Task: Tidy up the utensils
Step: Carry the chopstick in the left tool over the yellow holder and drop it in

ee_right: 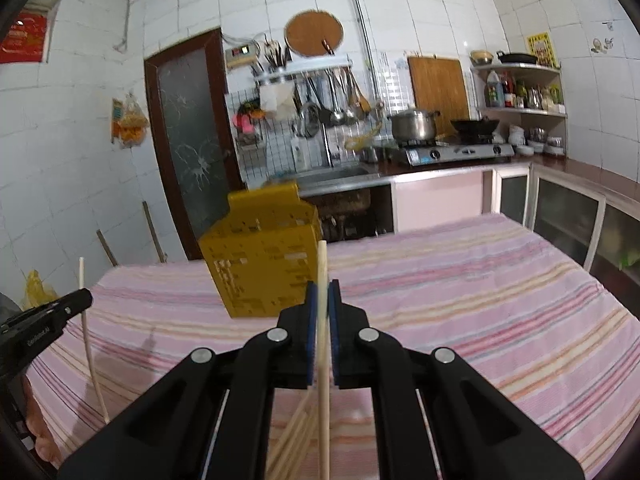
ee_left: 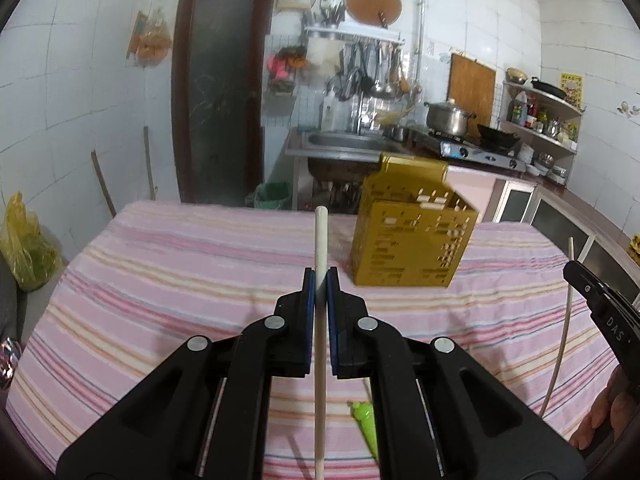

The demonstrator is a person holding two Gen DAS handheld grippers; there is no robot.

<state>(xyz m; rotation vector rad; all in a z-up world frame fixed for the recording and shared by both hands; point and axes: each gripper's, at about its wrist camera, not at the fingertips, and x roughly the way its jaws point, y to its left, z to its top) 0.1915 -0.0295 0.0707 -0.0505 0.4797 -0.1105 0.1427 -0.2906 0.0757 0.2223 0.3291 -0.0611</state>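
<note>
My left gripper [ee_left: 320, 276] is shut on a pale wooden chopstick [ee_left: 320, 236] that sticks up past its blue pads. My right gripper [ee_right: 323, 286] is shut on a second chopstick [ee_right: 322, 264] in the same way. A yellow perforated utensil holder [ee_left: 412, 232] stands upright on the striped tablecloth [ee_left: 180, 280], ahead and to the right of the left gripper. In the right wrist view the holder [ee_right: 260, 264] is just ahead and left of the gripper. The right gripper with its chopstick [ee_left: 560, 344] shows at the left wrist view's right edge. A green-handled utensil [ee_left: 366, 424] lies on the cloth below the left gripper.
Several loose chopsticks [ee_right: 294, 436] lie on the cloth under the right gripper. Beyond the table are a sink [ee_left: 344, 142], a gas stove with a pot [ee_left: 448, 118] and wok, corner shelves [ee_right: 520, 84], and a dark door [ee_left: 220, 88]. A yellow bag [ee_left: 24, 248] sits left of the table.
</note>
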